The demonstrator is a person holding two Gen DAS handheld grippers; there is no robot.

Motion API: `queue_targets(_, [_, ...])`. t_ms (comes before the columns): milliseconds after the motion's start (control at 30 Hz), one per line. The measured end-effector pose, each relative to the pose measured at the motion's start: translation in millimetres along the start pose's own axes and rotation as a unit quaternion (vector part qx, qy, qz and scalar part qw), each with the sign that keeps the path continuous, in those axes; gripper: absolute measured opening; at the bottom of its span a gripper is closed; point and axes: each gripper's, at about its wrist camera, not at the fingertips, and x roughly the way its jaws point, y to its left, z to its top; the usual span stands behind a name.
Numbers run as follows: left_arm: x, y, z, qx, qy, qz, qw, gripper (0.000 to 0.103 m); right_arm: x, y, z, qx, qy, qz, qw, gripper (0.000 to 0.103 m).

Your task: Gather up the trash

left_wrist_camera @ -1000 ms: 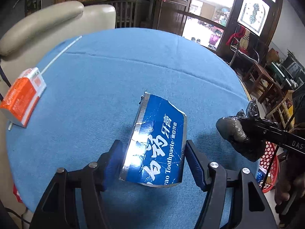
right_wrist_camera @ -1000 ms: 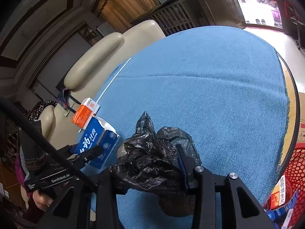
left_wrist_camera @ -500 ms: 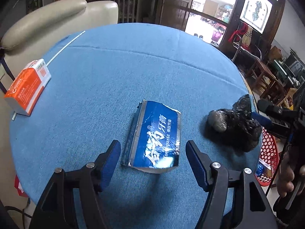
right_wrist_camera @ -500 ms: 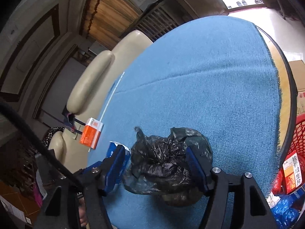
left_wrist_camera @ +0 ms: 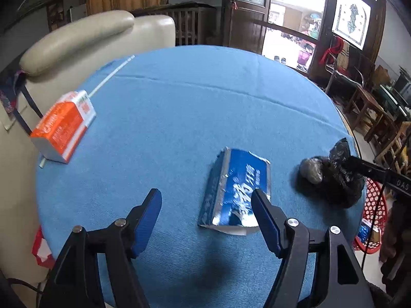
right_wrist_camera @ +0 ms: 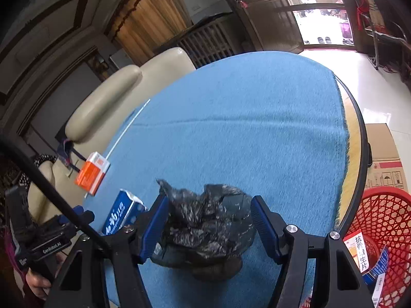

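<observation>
Released bag (right_wrist_camera: 205,220) between right claw (right_wrist_camera: 209,218)

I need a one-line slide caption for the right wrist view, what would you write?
Open right gripper straddles a crumpled black plastic bag on the blue tablecloth, red basket nearby.

A cream armchair (left_wrist_camera: 84,36) stands behind the blue-clothed table (left_wrist_camera: 205,97), with an open doorway (left_wrist_camera: 290,23) beyond.

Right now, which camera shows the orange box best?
The left wrist view: the orange box lies large and unblocked on the blue tablecloth, though slightly blurred. The right wrist view shows it smaller, at the cloth's far left edge.
</observation>
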Motion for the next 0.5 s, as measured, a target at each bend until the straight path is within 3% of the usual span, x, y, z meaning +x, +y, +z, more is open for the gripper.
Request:
queue_targets(267, [31,-7,6,-0.017,0.041,-0.057,0.9974,0.073,27,8,-19,-0.012,0.06,0.019,0.998,0.069])
queue_targets(367, [36,-8,7,-0.018,0.045,-0.059,0.9971,0.073,31,17,-22,-0.03,0.058,0.025,0.998,0.054])
queue_targets(500, [38,-14,9,-0.01,0.04,-0.047,0.998,0.073,34,23,-26,-0.045,0.058,0.027,0.997,0.048])
